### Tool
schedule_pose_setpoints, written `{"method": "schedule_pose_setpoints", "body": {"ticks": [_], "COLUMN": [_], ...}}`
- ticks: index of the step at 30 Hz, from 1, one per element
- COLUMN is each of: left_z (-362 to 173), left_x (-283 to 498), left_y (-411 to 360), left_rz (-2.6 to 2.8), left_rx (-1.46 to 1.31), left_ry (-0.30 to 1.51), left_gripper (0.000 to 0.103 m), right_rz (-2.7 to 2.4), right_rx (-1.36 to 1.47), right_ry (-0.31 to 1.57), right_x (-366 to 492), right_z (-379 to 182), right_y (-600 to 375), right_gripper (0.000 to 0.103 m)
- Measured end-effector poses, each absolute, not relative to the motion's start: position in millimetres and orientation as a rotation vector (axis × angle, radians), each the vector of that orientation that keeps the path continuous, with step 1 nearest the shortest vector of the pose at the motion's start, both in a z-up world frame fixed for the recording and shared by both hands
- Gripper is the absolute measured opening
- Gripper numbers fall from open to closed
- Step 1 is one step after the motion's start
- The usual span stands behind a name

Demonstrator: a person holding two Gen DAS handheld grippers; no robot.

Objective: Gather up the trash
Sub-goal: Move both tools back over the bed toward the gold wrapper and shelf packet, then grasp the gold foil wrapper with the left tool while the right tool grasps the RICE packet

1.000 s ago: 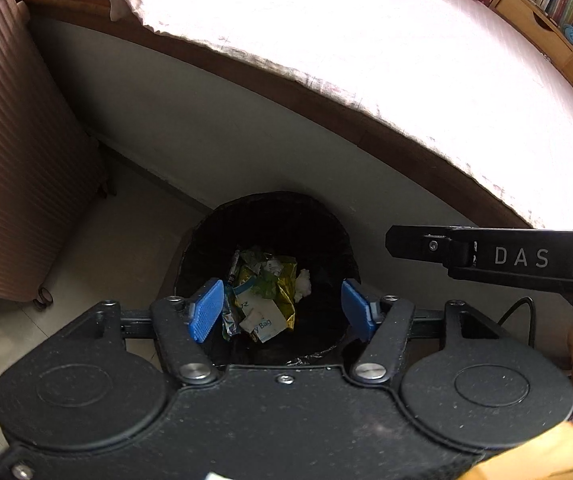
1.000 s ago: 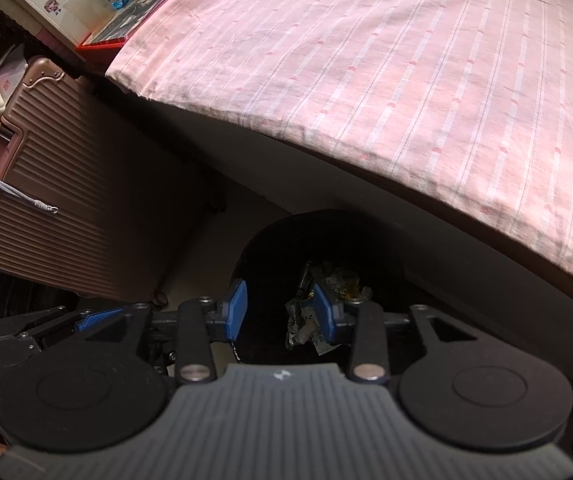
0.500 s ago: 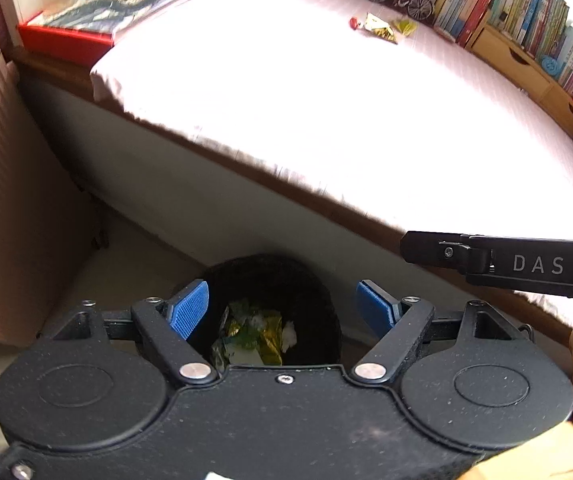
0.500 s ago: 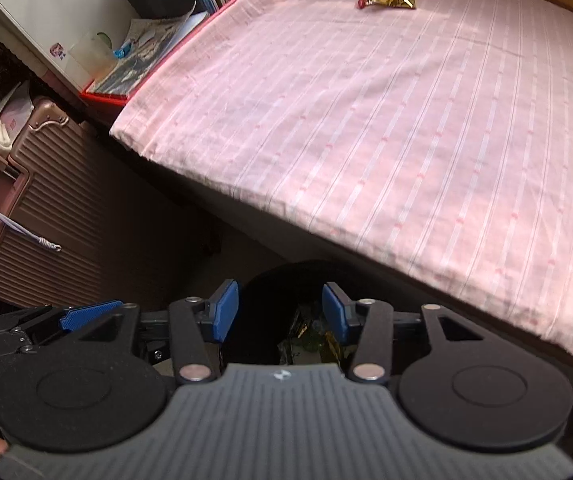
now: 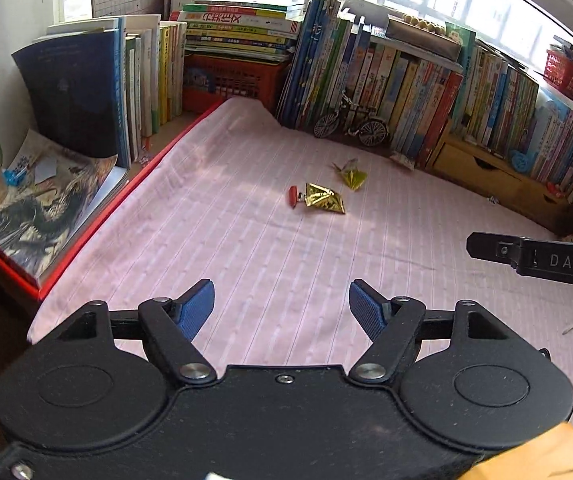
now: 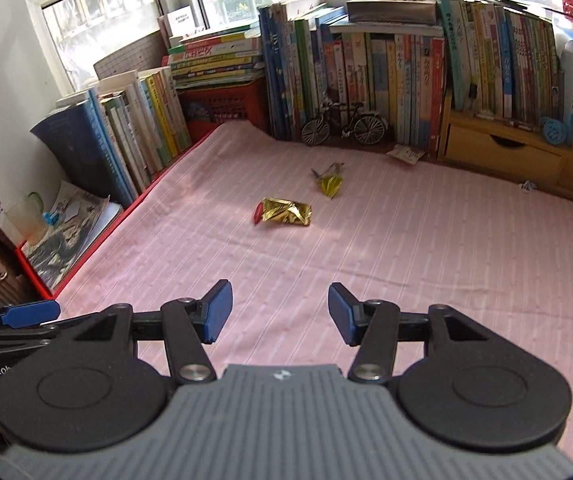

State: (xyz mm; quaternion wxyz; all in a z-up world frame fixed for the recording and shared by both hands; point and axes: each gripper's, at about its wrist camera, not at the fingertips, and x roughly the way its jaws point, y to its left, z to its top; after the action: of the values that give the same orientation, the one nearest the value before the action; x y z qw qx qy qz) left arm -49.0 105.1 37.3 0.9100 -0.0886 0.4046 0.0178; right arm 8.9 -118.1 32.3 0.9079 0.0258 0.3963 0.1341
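The crumpled gold foil wrapper [image 6: 286, 212] with a small red piece [image 6: 257, 213] at its end lies flat on the pink striped bedcover [image 6: 406, 248], well ahead of both grippers. It looks light, thin and crinkly, likely slippery; a raised fold near its middle should pinch best. Beyond it sits a smaller yellow-green scrap [image 6: 329, 185], perhaps folded paper. The right gripper [image 6: 280, 312] and left gripper [image 5: 282, 308] gape wide, holding nothing.

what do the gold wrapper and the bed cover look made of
Gold wrapper: likely metallised foil or plastic film, shiny, with sharp creases that catch the light. Bed cover: woven fabric, matte pink, with fine stripes and soft wrinkles.
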Motion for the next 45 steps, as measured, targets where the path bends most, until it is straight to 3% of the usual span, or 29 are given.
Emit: {"method": "schedule_pose_setpoints", "body": {"ticks": [5, 10, 14, 24, 36, 45], "left_z": [38, 4, -32, -107, -146, -149], "left_x": [26, 82, 122, 203, 231, 237], "left_y": [100, 87, 68, 33, 30, 17], "left_rz": [0.015, 0.024, 0.028, 0.097, 0.168, 0.091], "left_rx": [-0.25, -0.292, -0.257, -0.209, -0.159, -0.144], "left_ry": [0.783, 0.796, 0.838, 0.883, 0.874, 0.915], "left_gripper": [0.07, 0.068, 0.059, 0.058, 0.06, 0.07], "right_rz": [0.179, 0.112, 0.088, 0.066, 0.024, -0.083], "right_rx": [0.073, 0.099, 0.091, 0.1, 0.113, 0.08], "right_ry": [0.771, 0.76, 0.771, 0.827, 0.889, 0.897], "right_x": [80, 154, 209, 308, 380, 399], "right_z": [46, 38, 18, -61, -126, -153], "right_y": [-155, -183, -197, -210, -191, -186], "right_gripper": [0.069, 0.069, 0.069, 0.069, 0.074, 0.074]}}
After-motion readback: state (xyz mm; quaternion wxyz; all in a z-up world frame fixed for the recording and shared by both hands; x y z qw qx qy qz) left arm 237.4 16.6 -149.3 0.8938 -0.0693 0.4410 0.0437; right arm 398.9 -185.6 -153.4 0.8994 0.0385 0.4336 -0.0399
